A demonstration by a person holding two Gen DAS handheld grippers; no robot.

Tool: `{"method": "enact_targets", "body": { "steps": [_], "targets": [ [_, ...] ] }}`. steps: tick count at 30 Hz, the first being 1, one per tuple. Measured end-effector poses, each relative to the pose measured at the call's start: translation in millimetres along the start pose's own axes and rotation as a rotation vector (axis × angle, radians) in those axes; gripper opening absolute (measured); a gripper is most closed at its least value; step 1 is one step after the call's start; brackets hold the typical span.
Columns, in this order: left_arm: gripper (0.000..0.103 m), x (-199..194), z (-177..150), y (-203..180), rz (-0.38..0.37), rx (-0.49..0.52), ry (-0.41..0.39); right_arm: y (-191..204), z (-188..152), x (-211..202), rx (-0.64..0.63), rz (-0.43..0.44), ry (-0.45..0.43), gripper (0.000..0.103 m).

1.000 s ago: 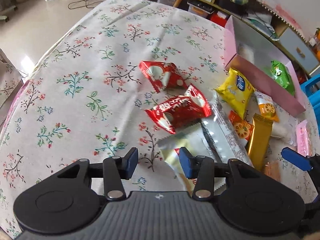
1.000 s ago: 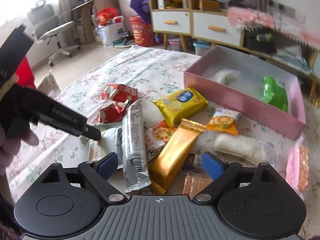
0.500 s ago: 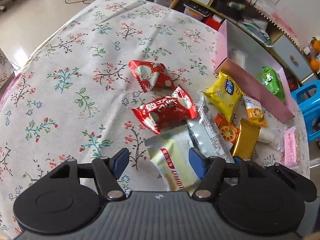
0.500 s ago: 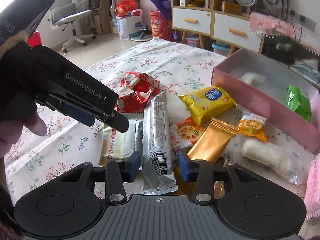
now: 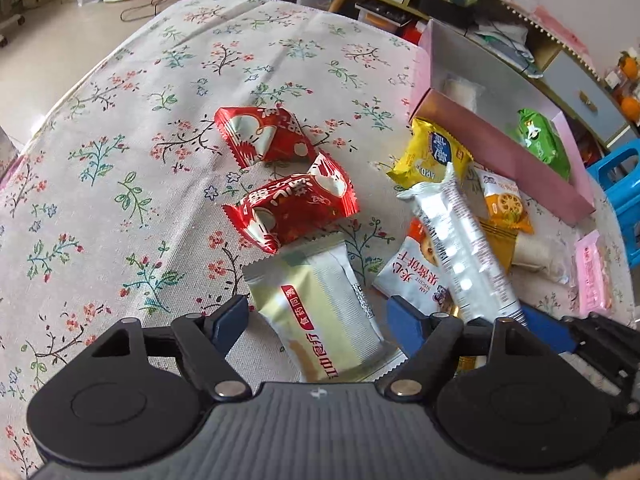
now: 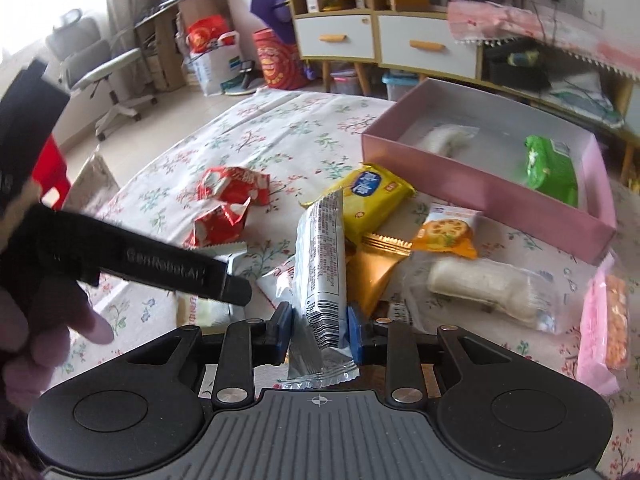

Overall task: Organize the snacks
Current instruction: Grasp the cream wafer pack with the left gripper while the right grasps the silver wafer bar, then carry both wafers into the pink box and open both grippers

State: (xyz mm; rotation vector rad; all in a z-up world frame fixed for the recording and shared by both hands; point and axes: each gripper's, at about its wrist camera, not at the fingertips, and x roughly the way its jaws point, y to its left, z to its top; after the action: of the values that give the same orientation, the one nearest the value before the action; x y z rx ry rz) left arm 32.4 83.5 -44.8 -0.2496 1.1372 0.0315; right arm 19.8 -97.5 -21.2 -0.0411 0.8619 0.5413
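On my left, my left gripper (image 5: 318, 316) hangs with its fingers spread wide, straddling a cream packet (image 5: 320, 312) that lies flat on the floral tablecloth (image 5: 120, 140); the packet's near end is cut off behind the gripper body. Just beyond it lie two red wrappers (image 5: 288, 208), the nearer one overlapping the cream packet's far edge.

Further right, my right gripper (image 6: 320, 326) is clamped on the near end of a long silver packet (image 6: 322, 256). Its long axis runs away from me, far end tilted up toward the pink box (image 6: 488, 188). It hides part of a gold pouch (image 6: 374, 276) and a white biscuit packet (image 5: 416, 276); the print on these is too blurred to read. A yellow packet (image 6: 372, 196) sits just before the box wall.

Inside the box lie a green packet (image 6: 552, 168) and a pale roll (image 6: 444, 140). At the far right a pink packet (image 6: 600, 320) is cut by the frame edge. Behind stand a drawer cabinet (image 6: 380, 40) and an office chair (image 6: 100, 72).
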Motion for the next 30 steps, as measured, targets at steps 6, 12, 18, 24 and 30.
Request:
{"method": "enact_targets", "body": {
  "steps": [6, 12, 18, 24, 30],
  "targets": [
    [0.062, 1.3, -4.5, -8.5, 0.067, 0.118, -0.017, -2.8, 1.0, -4.4, 0.034, 0.009, 0.005, 0.027],
    [0.054, -2.8, -1.0, -1.9, 0.041, 0.12, 0.001, -10.4, 5.0, -9.4, 0.119, 0.046, 0.023, 0.027],
    [0.049, -13.7, 1.8, 1.9, -0.032, 0.098, 0.014, -23.0, 10.3, -15.4, 0.227, 0.101, 0.031, 0.027],
    [0.049, -15.0, 2.1, 2.6, -0.078, 0.084, 0.033, -33.8, 11.6, -18.8, 0.303, 0.125, 0.034, 0.027],
    [0.049, -20.6, 4.5, 0.9, -0.128, 0.076, 0.013, -41.3, 16.6, -26.2, 0.337, 0.136, 0.007, 0.027]
  ]
}}
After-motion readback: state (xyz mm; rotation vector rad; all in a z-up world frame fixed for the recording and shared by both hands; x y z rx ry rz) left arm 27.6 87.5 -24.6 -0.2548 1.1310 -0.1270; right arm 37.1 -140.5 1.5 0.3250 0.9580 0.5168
